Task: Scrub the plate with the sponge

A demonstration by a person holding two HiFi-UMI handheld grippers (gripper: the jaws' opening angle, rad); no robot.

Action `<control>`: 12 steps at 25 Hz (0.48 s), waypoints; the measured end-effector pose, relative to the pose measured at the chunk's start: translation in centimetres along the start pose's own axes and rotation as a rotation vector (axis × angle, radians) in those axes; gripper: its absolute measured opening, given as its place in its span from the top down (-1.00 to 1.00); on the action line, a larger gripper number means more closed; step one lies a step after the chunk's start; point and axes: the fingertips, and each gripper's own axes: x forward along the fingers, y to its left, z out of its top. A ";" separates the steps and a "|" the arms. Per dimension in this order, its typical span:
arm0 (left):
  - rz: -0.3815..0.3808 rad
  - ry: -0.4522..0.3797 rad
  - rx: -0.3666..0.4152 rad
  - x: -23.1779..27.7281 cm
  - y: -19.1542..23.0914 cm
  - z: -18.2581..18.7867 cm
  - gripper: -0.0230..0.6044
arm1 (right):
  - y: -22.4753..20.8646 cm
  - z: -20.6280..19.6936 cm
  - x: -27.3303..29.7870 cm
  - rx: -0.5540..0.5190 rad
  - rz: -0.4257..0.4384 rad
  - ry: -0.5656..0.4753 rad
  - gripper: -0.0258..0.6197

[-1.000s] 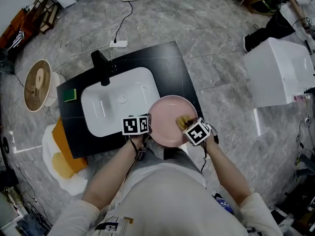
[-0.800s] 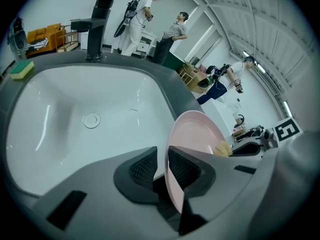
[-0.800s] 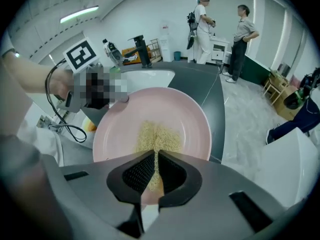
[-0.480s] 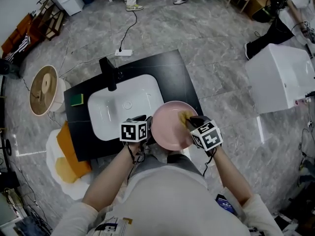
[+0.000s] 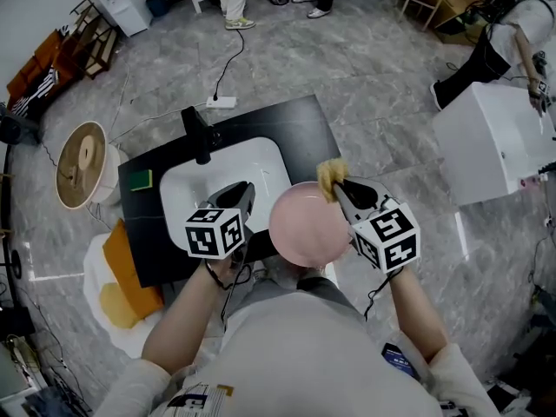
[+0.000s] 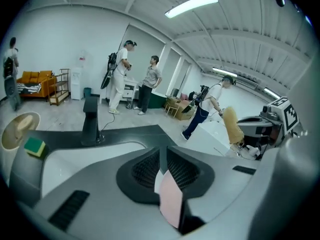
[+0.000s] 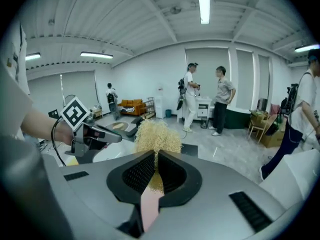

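Head view, right gripper point(image 5: 338, 184) clamping sponge point(image 5: 328, 174) — at rim of pink plate point(image 5: 304, 228)

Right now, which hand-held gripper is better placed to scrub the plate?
Right. The right hand-held gripper is shut on the yellow sponge at the plate's far rim. The left hand-held gripper's jaws are closing over the sink, beside the plate, nothing clearly between them.

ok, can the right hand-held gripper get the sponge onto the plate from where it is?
Probably yes. The right hand-held gripper is shut on the sponge, right at the far rim of the plate. The plate's face is bare, and nothing lies between it and the sponge.
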 end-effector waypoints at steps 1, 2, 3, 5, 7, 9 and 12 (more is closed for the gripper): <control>-0.003 -0.023 0.023 -0.5 -0.4 1.2 0.74 | -0.1 1.3 -0.7 -0.015 -0.018 -0.030 0.78; -0.009 -0.047 0.047 -1.0 -0.8 2.3 0.74 | -0.2 2.5 -1.4 -0.029 -0.035 -0.062 0.78; -0.017 -0.071 0.069 -1.5 -1.3 3.4 0.75 | -0.2 3.5 -2.1 -0.037 -0.048 -0.094 0.78; -0.043 -0.120 0.095 -2.7 -2.5 5.4 0.78 | -0.2 5.4 -3.7 -0.039 -0.063 -0.155 0.78; -0.069 -0.170 0.117 -3.9 -3.8 7.2 0.79 | 0.1 7.1 -5.1 -0.049 -0.069 -0.212 0.78; -0.084 -0.219 0.156 -5.2 -4.9 8.9 0.79 | 0.6 8.8 -6.5 -0.068 -0.069 -0.265 0.78; -0.086 -0.292 0.234 -7.2 -6.4 11.1 0.80 | 1.3 10.9 -8.5 -0.077 -0.077 -0.331 0.78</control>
